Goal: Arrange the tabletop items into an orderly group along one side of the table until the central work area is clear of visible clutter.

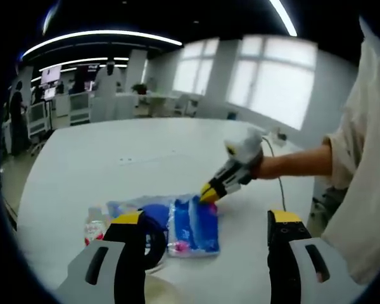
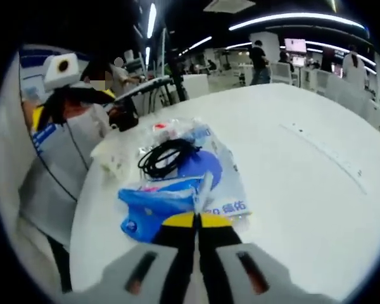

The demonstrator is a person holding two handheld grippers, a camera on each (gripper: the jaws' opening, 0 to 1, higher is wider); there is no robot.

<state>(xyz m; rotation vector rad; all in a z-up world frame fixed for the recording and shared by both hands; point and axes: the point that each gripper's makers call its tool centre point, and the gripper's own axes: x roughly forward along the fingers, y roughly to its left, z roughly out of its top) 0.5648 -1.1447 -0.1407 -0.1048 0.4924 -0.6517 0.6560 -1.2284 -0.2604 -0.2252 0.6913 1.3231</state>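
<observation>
In the left gripper view, the left gripper (image 1: 206, 231) stood low over the white table (image 1: 114, 164) with its yellow-tipped jaws wide apart and nothing between them. Just ahead of its left jaw lay a cluster of items: a blue plastic packet (image 1: 194, 227) directly in front, a coil of black cable (image 1: 153, 242) partly hidden behind that jaw, a clear bag with a blue round shape (image 1: 153, 212) inside, and a small bottle with a red label (image 1: 95, 229) at the far left of the group.

The right gripper (image 1: 210, 192) reached in from the right of that view, its bare forearm (image 1: 297, 161) stretched out level from a pale sleeve (image 1: 354, 152), the tool angled downward so its yellow tips met the upper right corner of the blue packet.

In the right gripper view, the right gripper (image 2: 197, 221) had its jaws pressed together, clamped on a thin fold at the near edge of the blue plastic packet (image 2: 153, 204). Just beyond the tips lay the clear bag (image 2: 225, 183) with printed characters, the black cable coil (image 2: 166, 156) resting on top of it, and farther off the red-capped bottle (image 2: 161, 128). Left of the jaws, the left gripper (image 2: 62, 71) showed at the table's edge in front of the person's light clothing (image 2: 63, 158). The table (image 2: 316, 171) to the right of the jaws lay bare and white. Desks, chairs and standing people filled the room beyond.
</observation>
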